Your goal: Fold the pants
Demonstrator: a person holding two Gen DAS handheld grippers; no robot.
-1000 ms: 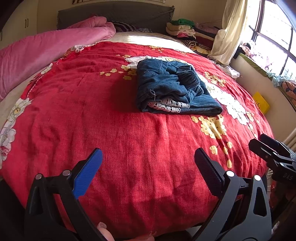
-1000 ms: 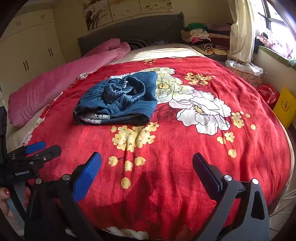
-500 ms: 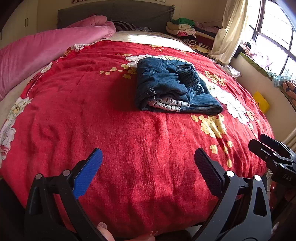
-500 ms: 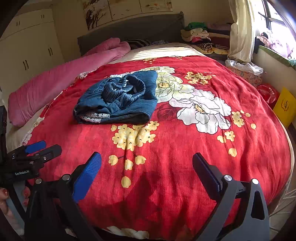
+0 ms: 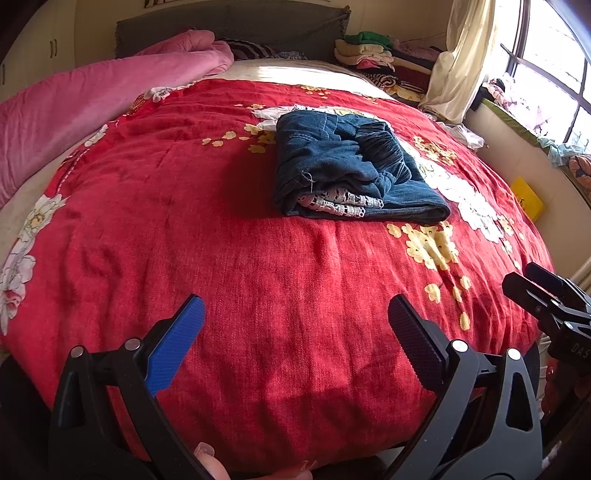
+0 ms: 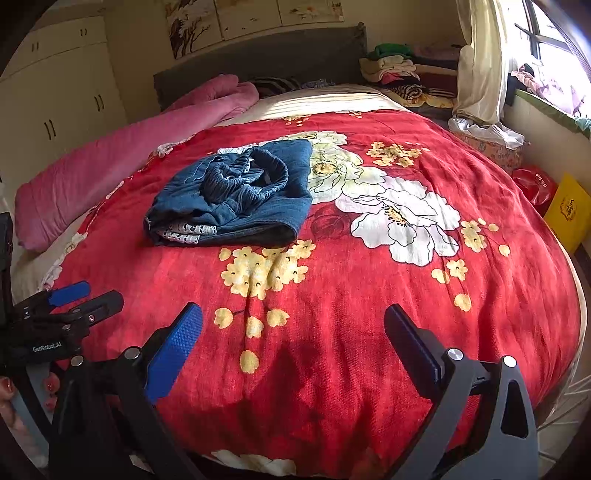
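A folded bundle of dark blue denim pants (image 5: 351, 173) lies on the bed's red plush blanket with white and yellow flowers (image 5: 221, 277), toward the middle of the bed and well apart from both tools. Bare blanket runs from the pants' near fold down to the near edge of the bed, where both tools hover. The left gripper (image 5: 295, 328) has its fingers spread wide with nothing between them; the right gripper (image 6: 293, 328) is likewise spread and empty.

To the left, a rolled pink quilt (image 5: 92, 99) lines the blanket's edge; behind, a grey headboard (image 5: 236, 26) closes the far end. To the right the blanket drops off toward a yellow bag (image 6: 569, 212) on the floor.

The left wrist view shows the right gripper at its right margin and a fingertip of the holding hand at the bottom. The right wrist view alone shows the large white flower print (image 6: 399, 218) beside the pants, a red bag (image 6: 535, 186), cream wardrobe doors (image 6: 55, 92) and the left gripper at its left edge.

The bundle's long axis runs from the near edge toward the headboard. Its layered open end, with white lace trim (image 5: 340, 203), faces the grippers; the gathered elastic waistband (image 6: 251, 177) sits on top.
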